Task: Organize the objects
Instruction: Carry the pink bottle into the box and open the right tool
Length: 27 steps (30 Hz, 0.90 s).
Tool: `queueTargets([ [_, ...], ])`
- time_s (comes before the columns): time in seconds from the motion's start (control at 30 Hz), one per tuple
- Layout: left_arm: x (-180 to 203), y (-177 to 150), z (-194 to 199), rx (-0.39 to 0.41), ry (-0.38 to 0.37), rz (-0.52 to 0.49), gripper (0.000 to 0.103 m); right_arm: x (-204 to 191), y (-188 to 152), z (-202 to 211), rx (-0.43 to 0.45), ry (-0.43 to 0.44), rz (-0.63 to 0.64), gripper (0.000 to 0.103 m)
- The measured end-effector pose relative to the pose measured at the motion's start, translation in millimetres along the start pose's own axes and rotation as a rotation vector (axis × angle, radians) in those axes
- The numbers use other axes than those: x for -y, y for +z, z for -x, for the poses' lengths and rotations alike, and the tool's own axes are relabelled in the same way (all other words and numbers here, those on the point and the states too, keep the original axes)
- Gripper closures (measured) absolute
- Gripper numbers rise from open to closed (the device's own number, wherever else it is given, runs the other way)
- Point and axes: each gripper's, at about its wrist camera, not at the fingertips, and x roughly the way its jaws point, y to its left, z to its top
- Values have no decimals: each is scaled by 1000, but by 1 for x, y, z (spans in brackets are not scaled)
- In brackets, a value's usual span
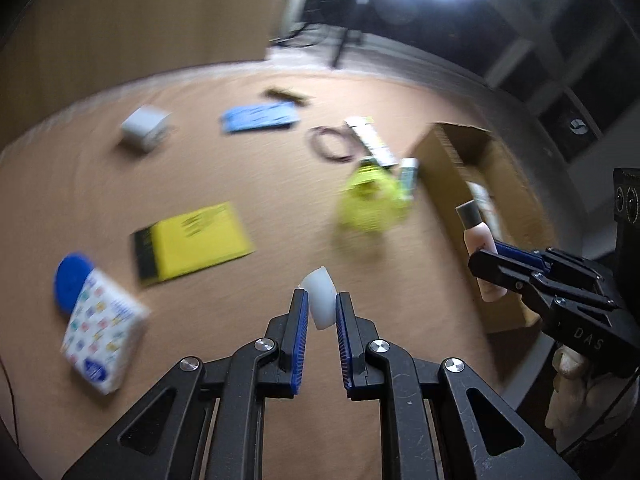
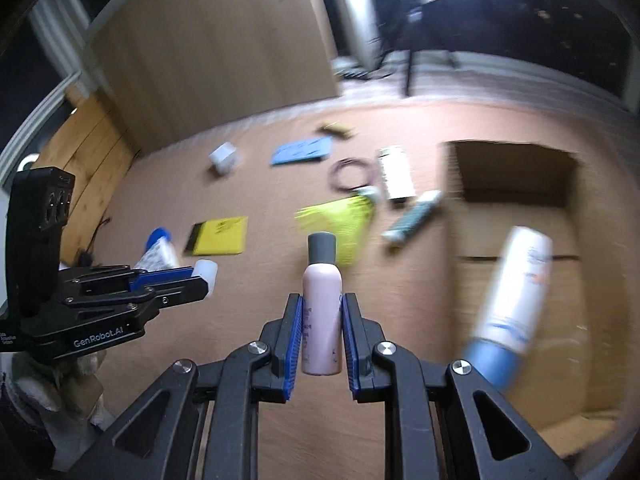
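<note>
My left gripper (image 1: 322,300) is shut on a small white container (image 1: 320,296) held above the table; it also shows in the right wrist view (image 2: 206,272). My right gripper (image 2: 321,312) is shut on a pink bottle (image 2: 322,308) with a grey cap, upright, left of the open cardboard box (image 2: 520,208). The pink bottle also shows in the left wrist view (image 1: 478,240), beside the box (image 1: 452,152). A white tube with a blue cap (image 2: 512,304) lies inside the box.
On the brown table lie a yellow booklet (image 1: 192,240), a patterned box with a blue lid (image 1: 100,332), a white cube (image 1: 144,128), a blue packet (image 1: 260,118), a cable coil (image 1: 330,146), a yellow-green bag (image 1: 368,204) and a white carton (image 1: 370,140).
</note>
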Motion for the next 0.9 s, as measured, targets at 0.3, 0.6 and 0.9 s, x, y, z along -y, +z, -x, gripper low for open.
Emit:
queueTargets([
  [0.3,118,32,-29,-15,-115,-196,88,88,-13,44,56,-140,-135,85],
  [0.6,206,28,-59,-69,-178,-314,88,142,-24,43,37,-175,-221,85],
  [0.9,239,16,-75,-114,-194,-385,83,158,-29,45,43,-173,-253,85],
])
